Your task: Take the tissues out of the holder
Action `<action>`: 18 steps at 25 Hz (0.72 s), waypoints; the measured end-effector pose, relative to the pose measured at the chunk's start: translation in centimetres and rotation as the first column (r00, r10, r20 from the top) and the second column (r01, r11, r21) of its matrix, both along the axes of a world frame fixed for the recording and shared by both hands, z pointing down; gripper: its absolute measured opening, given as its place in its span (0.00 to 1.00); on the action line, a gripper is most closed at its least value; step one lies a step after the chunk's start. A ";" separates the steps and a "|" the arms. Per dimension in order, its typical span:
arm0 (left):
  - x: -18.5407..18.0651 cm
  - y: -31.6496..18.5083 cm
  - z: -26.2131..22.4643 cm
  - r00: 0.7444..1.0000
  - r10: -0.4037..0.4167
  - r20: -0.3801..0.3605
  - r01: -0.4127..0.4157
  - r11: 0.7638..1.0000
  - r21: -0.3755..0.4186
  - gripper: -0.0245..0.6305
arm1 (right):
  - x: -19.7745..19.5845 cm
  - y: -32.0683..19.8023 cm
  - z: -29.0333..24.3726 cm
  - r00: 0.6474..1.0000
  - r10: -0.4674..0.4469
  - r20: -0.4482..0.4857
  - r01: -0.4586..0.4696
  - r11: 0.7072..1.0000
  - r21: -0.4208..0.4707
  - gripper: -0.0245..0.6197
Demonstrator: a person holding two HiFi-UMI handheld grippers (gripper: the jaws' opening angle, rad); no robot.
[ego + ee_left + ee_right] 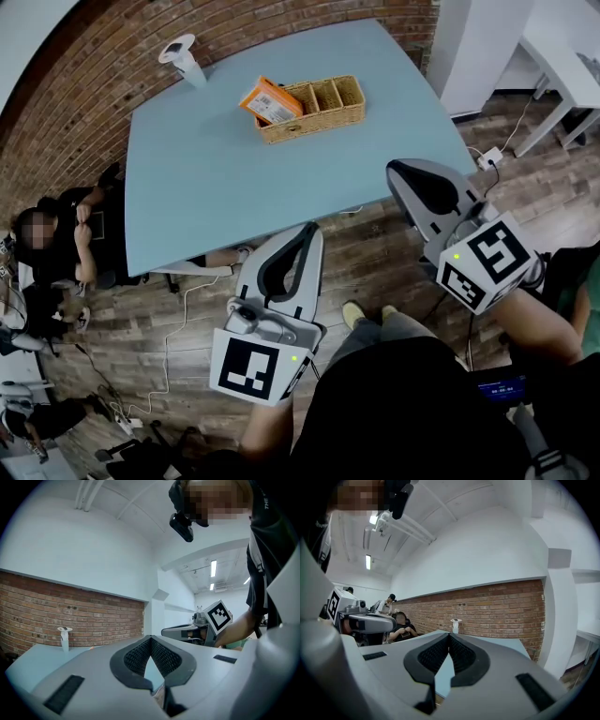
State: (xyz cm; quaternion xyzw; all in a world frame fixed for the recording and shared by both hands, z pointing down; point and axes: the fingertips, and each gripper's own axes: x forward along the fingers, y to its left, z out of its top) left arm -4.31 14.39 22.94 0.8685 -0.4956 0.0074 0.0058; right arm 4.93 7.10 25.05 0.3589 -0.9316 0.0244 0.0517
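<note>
The blue counter (234,178) fills the upper frame. Below its near edge, the left gripper (310,228) and right gripper (394,169) are clenched on nothing, so this looks like the approach. At upper centre, the holder (323,122) carries an orange pack, probably the tissues (270,101), at its left end. Next, one gripper must reach it and open.

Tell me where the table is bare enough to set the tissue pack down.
The near half of the table is bare, from the wicker basket to the near edge; so is the left side, in front of the white stand. Crowded only at the basket, where the tissue pack sticks out.
</note>
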 end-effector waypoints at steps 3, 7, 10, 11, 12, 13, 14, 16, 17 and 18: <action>-0.6 -0.1 0.2 1.000 0.008 0.000 -0.008 1.000 -0.004 0.04 | -0.7 -0.1 0.0 1.000 0.002 0.000 -0.002 1.000 0.003 0.03; -0.6 -0.1 0.3 1.000 0.008 -0.020 -0.008 1.000 -0.008 0.04 | -1.2 -0.2 0.2 1.000 -0.004 0.000 0.004 1.000 0.005 0.03; -0.9 -0.3 0.4 1.000 0.004 -0.025 -0.004 1.000 -0.017 0.04 | -1.3 -0.3 0.3 1.000 -0.002 -0.003 0.002 1.000 -0.004 0.03; -1.0 -0.4 0.3 1.000 0.002 -0.029 -0.002 1.000 -0.018 0.04 | -1.4 -0.4 0.3 1.000 -0.003 -0.005 0.003 1.000 -0.005 0.03; -1.2 -0.6 0.3 1.000 0.000 -0.031 -0.001 1.000 -0.020 0.04 | -1.5 -0.5 0.3 1.000 -0.004 -0.009 0.004 1.000 -0.006 0.03; -1.3 -0.7 0.3 1.000 -0.002 -0.031 0.001 1.000 -0.023 0.04 | -1.6 -0.7 0.4 1.000 -0.006 -0.013 0.006 1.000 -0.006 0.03; -1.3 -0.9 0.4 1.000 -0.005 -0.029 0.004 1.000 -0.025 0.04 | -1.6 -0.8 0.4 1.000 -0.007 -0.015 0.007 1.000 -0.006 0.03; -1.3 -1.4 0.3 1.000 -0.011 -0.029 0.011 1.000 -0.025 0.04 | -1.4 -1.3 0.5 1.000 -0.008 -0.012 0.008 1.000 -0.011 0.03; -1.2 -1.7 0.3 1.000 -0.014 -0.028 0.013 1.000 -0.025 0.04 | -1.3 -1.6 0.6 1.000 -0.009 -0.009 0.009 1.000 -0.013 0.03; -1.1 -1.9 0.3 0.999 -0.016 -0.028 0.015 1.000 -0.025 0.04 | -1.2 -2.0 0.7 1.000 -0.010 -0.007 0.010 1.000 -0.015 0.03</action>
